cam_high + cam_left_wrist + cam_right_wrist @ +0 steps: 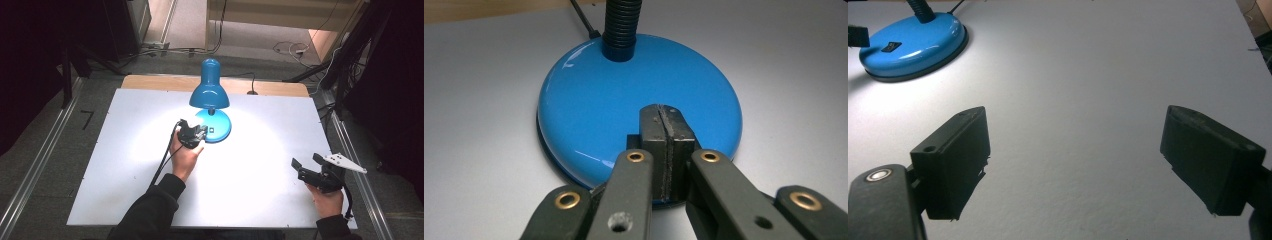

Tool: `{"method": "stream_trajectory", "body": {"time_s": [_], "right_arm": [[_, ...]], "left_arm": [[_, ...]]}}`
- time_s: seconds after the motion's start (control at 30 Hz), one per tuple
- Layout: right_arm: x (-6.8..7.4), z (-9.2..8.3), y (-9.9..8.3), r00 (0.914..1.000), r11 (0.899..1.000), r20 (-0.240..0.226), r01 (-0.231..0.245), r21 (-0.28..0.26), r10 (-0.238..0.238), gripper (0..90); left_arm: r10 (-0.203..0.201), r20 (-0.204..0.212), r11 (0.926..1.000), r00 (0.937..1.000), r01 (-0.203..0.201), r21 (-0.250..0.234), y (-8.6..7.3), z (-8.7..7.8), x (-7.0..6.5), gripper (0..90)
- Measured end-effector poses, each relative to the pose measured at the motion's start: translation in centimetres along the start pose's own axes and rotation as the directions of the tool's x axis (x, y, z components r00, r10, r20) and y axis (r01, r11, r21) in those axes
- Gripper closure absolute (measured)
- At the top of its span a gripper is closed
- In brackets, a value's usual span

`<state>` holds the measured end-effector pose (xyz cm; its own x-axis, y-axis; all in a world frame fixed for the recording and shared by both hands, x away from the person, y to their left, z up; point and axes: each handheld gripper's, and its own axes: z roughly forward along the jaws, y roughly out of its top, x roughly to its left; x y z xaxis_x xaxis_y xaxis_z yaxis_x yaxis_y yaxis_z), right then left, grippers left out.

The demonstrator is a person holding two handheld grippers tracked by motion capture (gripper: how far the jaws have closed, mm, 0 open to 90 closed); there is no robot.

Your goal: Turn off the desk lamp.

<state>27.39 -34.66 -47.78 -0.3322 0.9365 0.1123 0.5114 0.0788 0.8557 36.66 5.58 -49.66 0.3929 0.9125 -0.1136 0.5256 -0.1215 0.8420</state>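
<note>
A blue desk lamp stands at the back middle of the white table (125, 165), its shade (210, 90) lit and throwing a bright pool of light on the board. My left gripper (200, 132) is shut with nothing between its jaws. Its closed tips (666, 112) rest over the front of the round blue base (589, 110) and cover the spot where the black switch (892, 46) sits. The black flexible neck (622, 25) rises behind them. My right gripper (306, 161) is held open low over the table's right front, far from the lamp base (913, 42).
The lamp's black cord (252, 82) runs off the table's back edge. Bare white board (1073, 75) lies between the right gripper and the lamp. Metal rails (35, 165) flank the table, and the right gripper is close to the right edge (345, 165).
</note>
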Motion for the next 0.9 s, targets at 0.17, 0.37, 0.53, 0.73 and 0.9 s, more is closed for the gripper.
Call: {"method": "stream_trajectory", "body": {"time_s": [0.17,0.37,0.53,0.73,0.9], "right_arm": [[0.0,0.0,0.0,1.0000,1.000,0.000,0.000,0.001,0.000,11.2],[0.0,0.0,0.0,1.0000,1.000,0.000,-0.003,0.001,0.003,11.2],[-0.1,0.0,0.0,1.0000,1.000,-0.001,-0.001,0.002,0.001,11.4],[0.0,0.0,0.0,1.0000,1.000,-0.001,-0.001,0.002,0.001,11.4],[-0.1,0.0,0.0,1.0000,1.000,-0.001,-0.001,0.002,0.001,11.4]], "left_arm": [[0.016,0.010,0.9999,0.9998,-0.016,0.001,0.2,0.4,-0.4,90.0],[0.013,0.017,0.9999,0.9998,-0.013,0.004,0.3,0.9,-0.8,90.0],[0.010,0.018,0.9999,0.9998,-0.010,0.004,0.3,1.2,-0.8,90.0],[0.000,0.017,1.0000,0.9998,0.000,0.008,0.5,1.5,-0.6,90.0],[-0.003,0.020,1.0000,0.9998,0.003,0.004,0.5,1.6,-0.7,90.0]]}}
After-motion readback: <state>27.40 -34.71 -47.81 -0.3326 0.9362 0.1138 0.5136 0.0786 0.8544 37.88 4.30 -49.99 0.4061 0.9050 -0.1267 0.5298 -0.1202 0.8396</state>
